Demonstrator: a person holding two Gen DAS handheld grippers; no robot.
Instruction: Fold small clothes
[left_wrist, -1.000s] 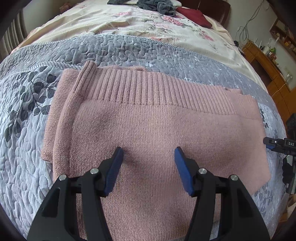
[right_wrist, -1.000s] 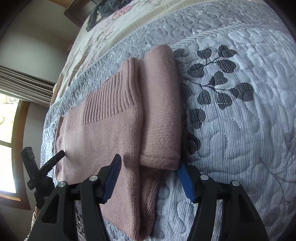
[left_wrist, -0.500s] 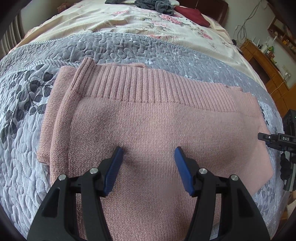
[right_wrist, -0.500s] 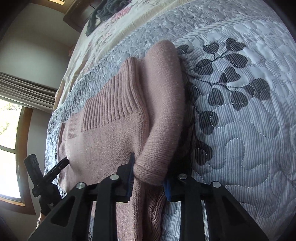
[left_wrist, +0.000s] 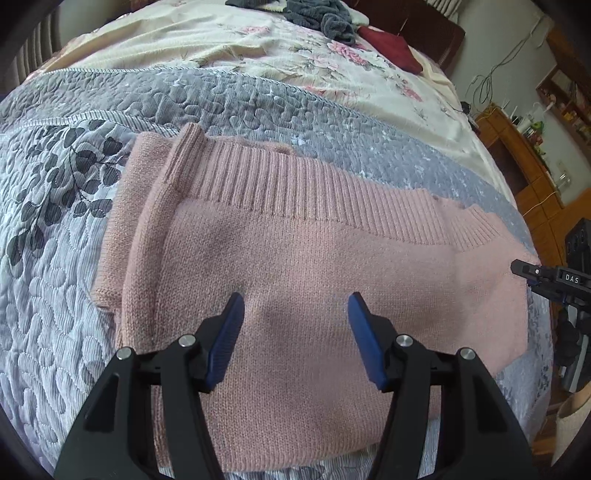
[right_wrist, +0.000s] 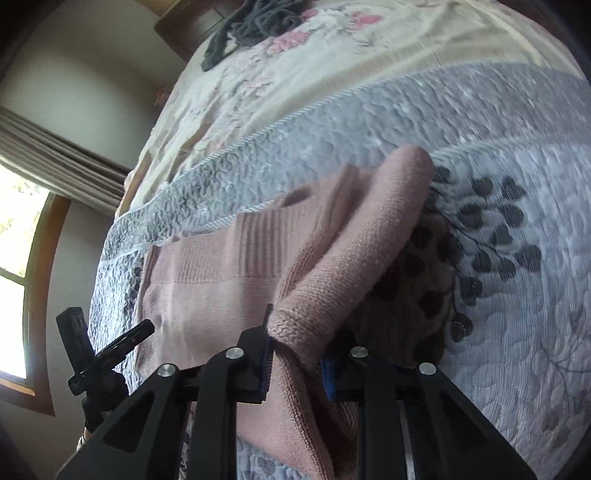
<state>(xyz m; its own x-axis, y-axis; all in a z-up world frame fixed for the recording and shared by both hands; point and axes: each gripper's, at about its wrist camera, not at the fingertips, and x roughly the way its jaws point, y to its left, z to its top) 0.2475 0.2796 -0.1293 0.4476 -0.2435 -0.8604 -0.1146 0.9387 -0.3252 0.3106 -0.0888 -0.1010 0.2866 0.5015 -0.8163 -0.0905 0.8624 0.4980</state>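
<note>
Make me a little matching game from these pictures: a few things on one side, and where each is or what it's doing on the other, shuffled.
Things:
1. left tool
2. right tool
3. pink sweater
4. dark red cloth

States:
A. spread on the grey quilt
B. far end of the bed
C. open, above the knit
D. shut on the sleeve

Pairs: 1-C, 2-D, 3-A, 4-B

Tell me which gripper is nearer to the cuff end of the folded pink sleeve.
Right. The right gripper is clamped on the sleeve cuff, lifting it off the quilt. The left gripper hovers open over the sweater body, away from that cuff.
</note>
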